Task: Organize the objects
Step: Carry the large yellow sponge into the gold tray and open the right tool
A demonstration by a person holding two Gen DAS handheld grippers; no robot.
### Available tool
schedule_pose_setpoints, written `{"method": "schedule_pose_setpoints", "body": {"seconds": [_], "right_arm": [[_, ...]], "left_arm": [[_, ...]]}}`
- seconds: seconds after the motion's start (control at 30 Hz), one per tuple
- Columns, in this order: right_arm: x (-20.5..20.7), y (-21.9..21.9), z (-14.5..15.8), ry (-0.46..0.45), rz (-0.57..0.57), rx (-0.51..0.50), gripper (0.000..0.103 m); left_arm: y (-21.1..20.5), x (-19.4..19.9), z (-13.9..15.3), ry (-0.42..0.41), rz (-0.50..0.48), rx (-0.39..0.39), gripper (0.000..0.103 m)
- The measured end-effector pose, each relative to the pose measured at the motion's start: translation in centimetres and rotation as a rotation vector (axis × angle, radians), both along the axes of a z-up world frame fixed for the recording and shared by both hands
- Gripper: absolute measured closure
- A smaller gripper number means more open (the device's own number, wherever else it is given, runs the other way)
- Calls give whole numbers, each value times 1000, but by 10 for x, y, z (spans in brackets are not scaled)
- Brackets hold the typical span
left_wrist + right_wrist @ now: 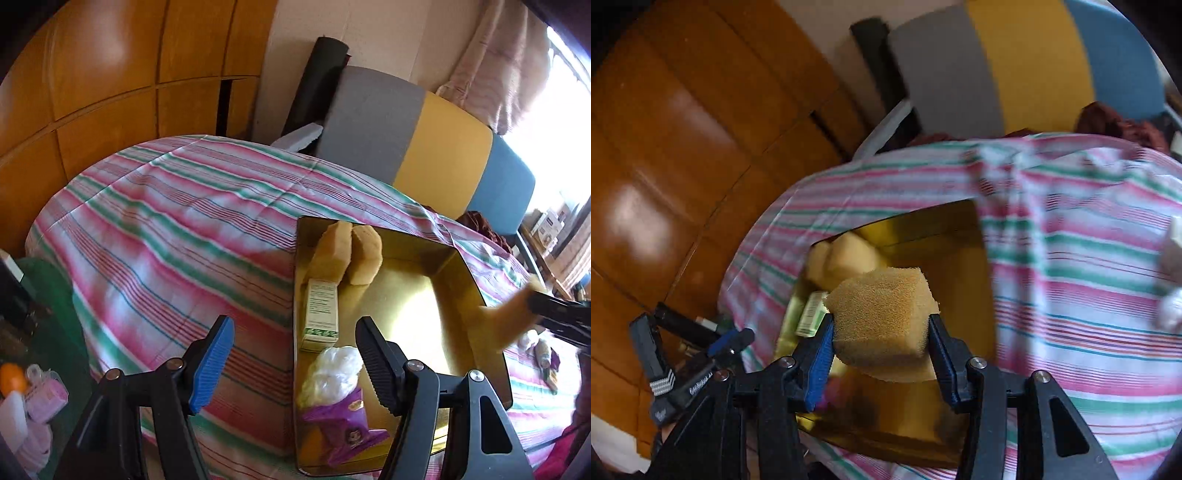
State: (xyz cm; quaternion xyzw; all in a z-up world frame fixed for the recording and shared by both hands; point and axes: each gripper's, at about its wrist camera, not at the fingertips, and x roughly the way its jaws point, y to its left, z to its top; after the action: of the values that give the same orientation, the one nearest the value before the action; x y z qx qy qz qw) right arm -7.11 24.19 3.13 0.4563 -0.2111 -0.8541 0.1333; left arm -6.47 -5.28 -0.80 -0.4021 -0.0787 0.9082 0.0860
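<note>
The right gripper [881,334] clamped a tan sponge [882,314] above the gold tray [960,236]; the left gripper [293,365] gaped half-wide — nothing between its pads.

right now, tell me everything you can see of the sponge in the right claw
The sponge is a tan-yellow block of coarse, open-pored foam with rounded corners. The right claw grips it by two opposite sides, its pads pressing in slightly; the top face tilts toward the camera. It hangs in the air above the gold tin, touching nothing else that shows. In the left wrist view it is only an orange-yellow blur near the tin's right rim.
</note>
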Motion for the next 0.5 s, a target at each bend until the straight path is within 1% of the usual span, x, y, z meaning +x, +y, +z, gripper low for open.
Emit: {"method": "schedule_pose_setpoints", "body": {"seconds": [0.1, 0.3, 0.37, 0.4, 0.5], "right_arm": [[-29, -30, -20, -63, 30, -19, 54], [-65, -73, -52, -147, 39, 6, 54], [-73, -78, -58, -160, 32, -4, 54], [-76, -79, -59, -169, 33, -15, 51], [-85, -83, -65, -192, 40, -41, 49]], "left_arm": [[-8, 1, -1, 1, 16, 13, 33], [-16, 3, -5, -5, 34, 6, 32], [-17, 2, -7, -12, 36, 11, 32], [-18, 2, -7, -13, 37, 11, 32], [-18, 1, -10, -20, 36, 14, 31]]}}
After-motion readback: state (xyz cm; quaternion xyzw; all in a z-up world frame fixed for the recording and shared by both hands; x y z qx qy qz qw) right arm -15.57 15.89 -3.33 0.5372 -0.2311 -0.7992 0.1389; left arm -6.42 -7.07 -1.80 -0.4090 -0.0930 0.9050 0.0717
